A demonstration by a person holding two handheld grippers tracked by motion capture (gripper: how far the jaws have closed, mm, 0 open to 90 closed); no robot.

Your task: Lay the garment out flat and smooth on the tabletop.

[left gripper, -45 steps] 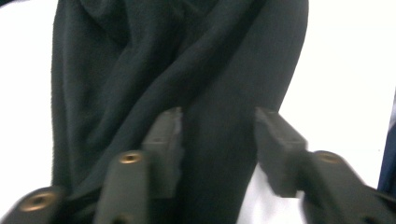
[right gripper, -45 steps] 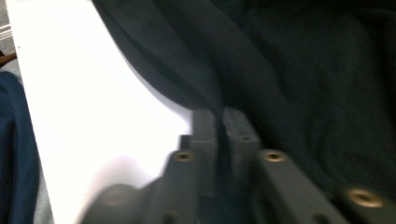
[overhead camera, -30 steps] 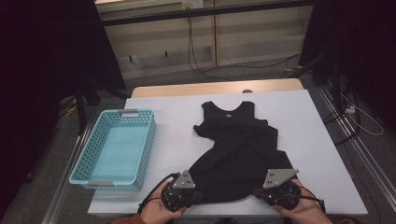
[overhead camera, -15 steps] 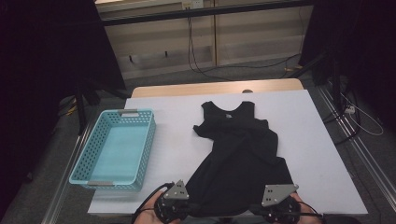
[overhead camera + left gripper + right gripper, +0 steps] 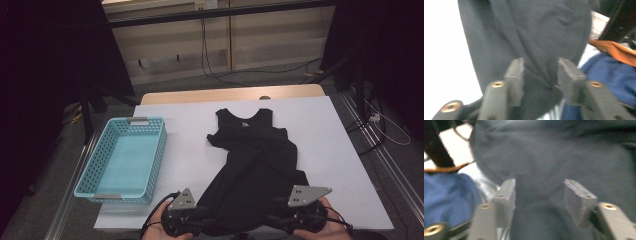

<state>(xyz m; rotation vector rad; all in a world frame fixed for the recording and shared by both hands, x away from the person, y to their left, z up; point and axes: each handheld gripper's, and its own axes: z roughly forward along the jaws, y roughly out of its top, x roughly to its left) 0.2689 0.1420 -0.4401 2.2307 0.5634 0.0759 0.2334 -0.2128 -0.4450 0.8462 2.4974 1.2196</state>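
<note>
A black sleeveless top (image 5: pixel 255 160) lies flat on the white table (image 5: pixel 340 150), neck at the far end and hem at the near edge. My left gripper (image 5: pixel 202 220) is at the hem's left corner and my right gripper (image 5: pixel 280 219) at its right corner. In the left gripper view the jaws (image 5: pixel 540 67) stand apart over the dark cloth (image 5: pixel 531 32), having just been opening. In the right gripper view the jaws (image 5: pixel 539 188) are also parted after opening, with the cloth (image 5: pixel 554 152) lying loose between them. Neither pair of pads presses on the fabric.
A light blue plastic basket (image 5: pixel 100 160) stands at the table's left side. Beyond the table's far end are a wooden strip (image 5: pixel 230 94), cables on the floor and dark stands. The person's blue clothing (image 5: pixel 604 80) lies close under the grippers.
Both grippers drew back toward the near edge, pulling the hem and stretching the top out. Their jaws, shut on the hem before, now stand apart.
</note>
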